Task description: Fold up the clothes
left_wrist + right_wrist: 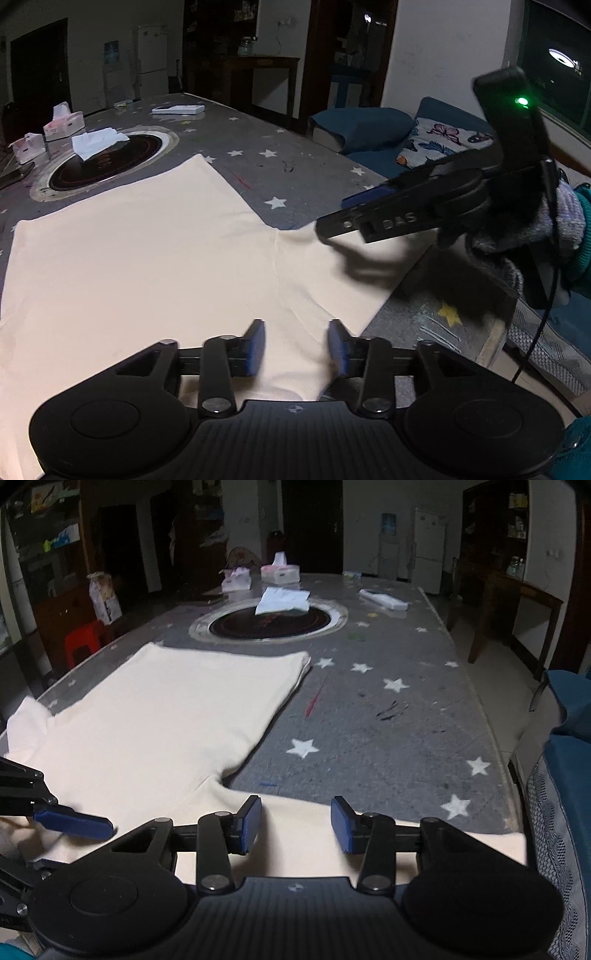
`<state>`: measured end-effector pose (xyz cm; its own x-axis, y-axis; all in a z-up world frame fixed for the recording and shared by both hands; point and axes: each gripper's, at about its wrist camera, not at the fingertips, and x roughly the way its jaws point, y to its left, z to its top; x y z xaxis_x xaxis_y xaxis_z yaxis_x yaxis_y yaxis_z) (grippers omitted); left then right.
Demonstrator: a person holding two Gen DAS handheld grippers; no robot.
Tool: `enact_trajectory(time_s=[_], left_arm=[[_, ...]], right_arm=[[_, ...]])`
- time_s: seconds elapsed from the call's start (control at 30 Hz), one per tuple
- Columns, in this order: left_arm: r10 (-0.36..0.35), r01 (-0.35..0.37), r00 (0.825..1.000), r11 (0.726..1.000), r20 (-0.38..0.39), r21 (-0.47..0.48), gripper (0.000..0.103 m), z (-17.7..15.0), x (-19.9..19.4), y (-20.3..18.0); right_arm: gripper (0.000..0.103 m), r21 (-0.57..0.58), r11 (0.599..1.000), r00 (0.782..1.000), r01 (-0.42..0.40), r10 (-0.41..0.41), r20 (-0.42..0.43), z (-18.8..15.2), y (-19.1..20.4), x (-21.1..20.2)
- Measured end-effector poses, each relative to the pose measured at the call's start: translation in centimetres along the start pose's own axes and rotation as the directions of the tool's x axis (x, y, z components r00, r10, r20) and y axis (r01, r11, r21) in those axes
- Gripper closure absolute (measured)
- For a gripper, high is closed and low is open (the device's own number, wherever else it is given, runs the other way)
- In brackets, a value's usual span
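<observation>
Cream T-shirt point(166, 716) spread flat on the star-patterned table, body stretching far-left, one sleeve extending right along the near edge.

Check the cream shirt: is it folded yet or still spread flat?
Mostly spread. The cream shirt lies flat on the star-patterned table, a sleeve stretched sideways near the right gripper; no fold across the body shows.

A cream garment point(140, 266) lies spread flat across the middle of the frame on a grey star-patterned table point(303, 162). At the bottom centre, the left gripper point(296, 347) hangs over the cloth, its blue pads apart with nothing between them. At the right, a gloved hand point(532, 236) holds the right gripper point(343, 218) above the garment's edge.
</observation>
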<state>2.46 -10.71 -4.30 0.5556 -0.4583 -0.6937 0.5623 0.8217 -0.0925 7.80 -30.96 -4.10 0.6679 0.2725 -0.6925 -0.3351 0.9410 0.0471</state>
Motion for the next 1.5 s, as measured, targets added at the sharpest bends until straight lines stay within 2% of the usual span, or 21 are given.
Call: enact_trajectory(time_s=[0.3,0.43,0.53,0.67,0.73,0.87,1.0,1.07,1.23,1.3,1.5], left_arm=[[-0.001,0.001,1.000,0.998,0.009,-0.059,0.050,0.0,-0.4,0.9],[0.004,-0.004,1.000,0.999,-0.004,-0.044,0.049,0.0,-0.1,0.5],[0.006,-0.006,1.000,1.000,-0.009,-0.030,0.049,0.0,0.1,0.2],[0.015,-0.016,1.000,1.000,-0.017,-0.025,0.047,0.0,0.3,0.0],[0.024,-0.024,1.000,0.999,-0.018,-0.027,0.044,0.1,0.2,0.0],[0.039,-0.040,0.999,0.998,-0.026,-0.038,0.036,0.2,0.2,0.2],[0.047,-0.049,0.998,0.998,-0.032,-0.047,0.029,0.3,0.3,0.1],[0.049,-0.050,0.998,0.998,-0.030,-0.047,0.024,0.3,0.2,-0.1],[0.064,-0.065,0.998,0.997,-0.020,-0.047,0.015,0.2,-0.1,-0.3],[0.071,-0.072,0.997,0.996,-0.012,-0.049,0.009,0.2,-0.3,-0.4],[0.095,-0.094,0.996,0.994,0.003,-0.060,0.000,0.2,-0.9,-0.4]], right_arm=[[0.046,0.086,0.993,0.997,0.081,-0.081,-0.005,-2.8,-2.8,-2.1],[0.039,0.083,0.989,0.992,0.122,-0.122,-0.003,-4.2,-3.7,-3.1],[0.025,0.065,0.986,0.988,0.155,-0.156,0.008,-4.6,-3.9,-3.7],[0.019,0.073,0.984,0.987,0.161,-0.162,0.000,-5.0,-4.4,-3.5],[0.018,0.077,0.983,0.986,0.166,-0.167,0.009,-5.0,-4.5,-3.7],[0.009,0.066,0.983,0.984,0.171,-0.173,0.029,-4.8,-4.2,-4.1],[0.006,0.056,0.984,0.985,0.171,-0.172,0.028,-4.9,-3.9,-4.1],[0.000,0.058,0.982,0.983,0.181,-0.183,0.033,-4.9,-3.8,-4.3],[0.000,0.069,0.981,0.981,0.179,-0.184,0.066,-4.8,-3.4,-5.2],[0.000,0.072,0.981,0.980,0.180,-0.185,0.067,-4.9,-3.3,-5.4],[0.000,0.101,0.978,0.980,0.184,-0.190,0.054,-5.4,-3.9,-5.8]])
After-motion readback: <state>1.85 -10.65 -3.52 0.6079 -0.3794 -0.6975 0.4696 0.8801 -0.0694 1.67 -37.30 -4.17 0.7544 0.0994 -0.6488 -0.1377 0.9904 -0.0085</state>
